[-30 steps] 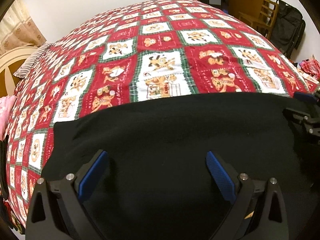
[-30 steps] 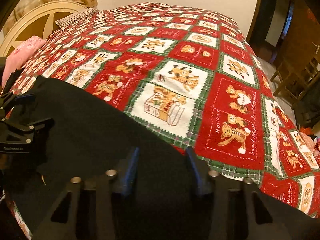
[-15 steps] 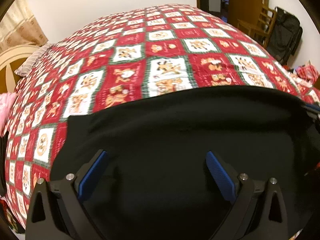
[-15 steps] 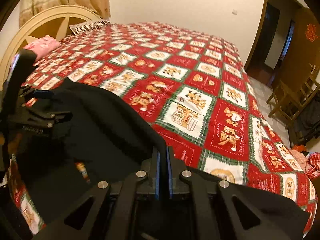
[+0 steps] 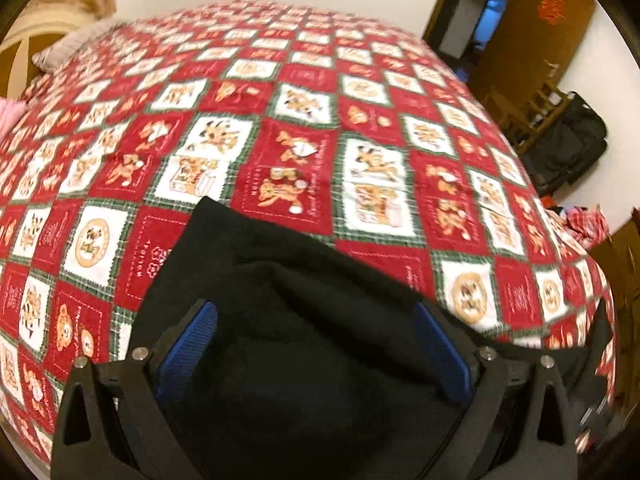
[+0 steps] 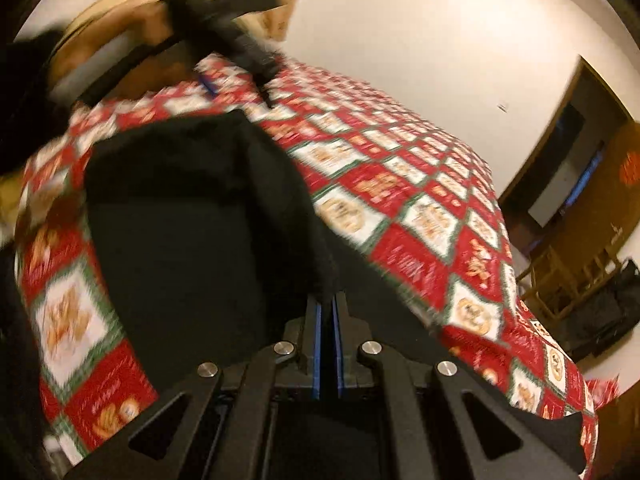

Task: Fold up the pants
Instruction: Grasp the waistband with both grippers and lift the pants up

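The black pants (image 5: 304, 360) lie on the near part of the bed, with a raised fold running across them. My left gripper (image 5: 316, 336) hovers over them, open, its blue pads (image 5: 188, 344) wide apart and the cloth showing between them. In the right wrist view my right gripper (image 6: 328, 312) is shut on an edge of the pants (image 6: 192, 220), and the cloth rises in a ridge up to its pads. The left gripper (image 6: 236, 40) shows there as a blur at the upper left, beyond the pants.
A red patchwork quilt (image 5: 360, 128) covers the whole bed. A cream headboard (image 5: 24, 48) and a striped pillow (image 5: 68, 48) stand at the far left. A wooden chair (image 5: 524, 112), a black bag (image 5: 568, 148) and a doorway (image 5: 484, 12) are on the right.
My right gripper closed on the pants' edge and pulled it sideways, so the cloth bunched into a fold. The left gripper stayed open and shifted; the pants cover less quilt now.
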Motion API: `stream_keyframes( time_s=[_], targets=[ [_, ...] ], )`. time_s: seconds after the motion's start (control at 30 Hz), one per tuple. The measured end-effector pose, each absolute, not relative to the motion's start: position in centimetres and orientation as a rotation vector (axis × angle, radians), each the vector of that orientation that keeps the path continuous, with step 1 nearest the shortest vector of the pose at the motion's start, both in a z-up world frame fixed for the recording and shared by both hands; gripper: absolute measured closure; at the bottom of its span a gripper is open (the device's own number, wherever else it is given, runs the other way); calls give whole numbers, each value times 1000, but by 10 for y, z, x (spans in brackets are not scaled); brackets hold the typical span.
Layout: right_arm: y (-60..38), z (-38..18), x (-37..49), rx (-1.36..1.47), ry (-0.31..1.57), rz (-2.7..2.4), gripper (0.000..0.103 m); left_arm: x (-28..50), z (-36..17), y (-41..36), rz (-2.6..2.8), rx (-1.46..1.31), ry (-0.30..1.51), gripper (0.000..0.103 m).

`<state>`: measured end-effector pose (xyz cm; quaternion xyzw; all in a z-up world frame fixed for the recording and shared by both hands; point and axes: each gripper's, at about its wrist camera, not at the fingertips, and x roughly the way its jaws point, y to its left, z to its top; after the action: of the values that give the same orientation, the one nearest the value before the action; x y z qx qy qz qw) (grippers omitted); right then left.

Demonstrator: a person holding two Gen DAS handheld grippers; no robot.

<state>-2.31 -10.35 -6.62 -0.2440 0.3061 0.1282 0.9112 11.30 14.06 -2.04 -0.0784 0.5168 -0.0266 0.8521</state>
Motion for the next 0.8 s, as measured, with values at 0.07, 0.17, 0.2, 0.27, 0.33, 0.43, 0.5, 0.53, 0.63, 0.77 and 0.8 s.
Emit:
stream_keyframes(
  time_s=[0.07,0.17,0.2,0.27,0.33,0.43,0.5,0.53,0.63,0.77,0.8],
  targets=[
    [-97,-77,-30,-562,632,256,99,125,-22,144,-31,-163,1114,2],
    [-97,-84,-31,-573,642,267,99,126,-22,146,-9,-175,1127,2],
    [-99,-84,-28,-561,646,268,99,129,-23,144,-17,-182,1141,2],
    [-99,-84,-28,-550,645,267,99,139,-25,138,-34,-181,1169,2],
    [-100,-83,-29,-541,638,266,100,155,-31,129,-17,-163,1200,3],
    [-98,-84,-32,-528,642,268,100,172,-45,124,54,-166,1257,15],
    [-99,-85,-32,-519,647,270,99,177,-55,120,75,-159,1293,22],
    [-100,-85,-31,-517,649,271,99,180,-63,115,95,-130,1313,25],
    [-100,-85,-30,-517,650,273,100,182,-76,106,120,-54,1337,32],
    [-104,-79,-29,-489,642,262,100,180,-76,111,117,-51,1291,72],
    [-105,-76,-30,-477,635,256,100,180,-74,115,101,-62,1277,84]
  ],
)
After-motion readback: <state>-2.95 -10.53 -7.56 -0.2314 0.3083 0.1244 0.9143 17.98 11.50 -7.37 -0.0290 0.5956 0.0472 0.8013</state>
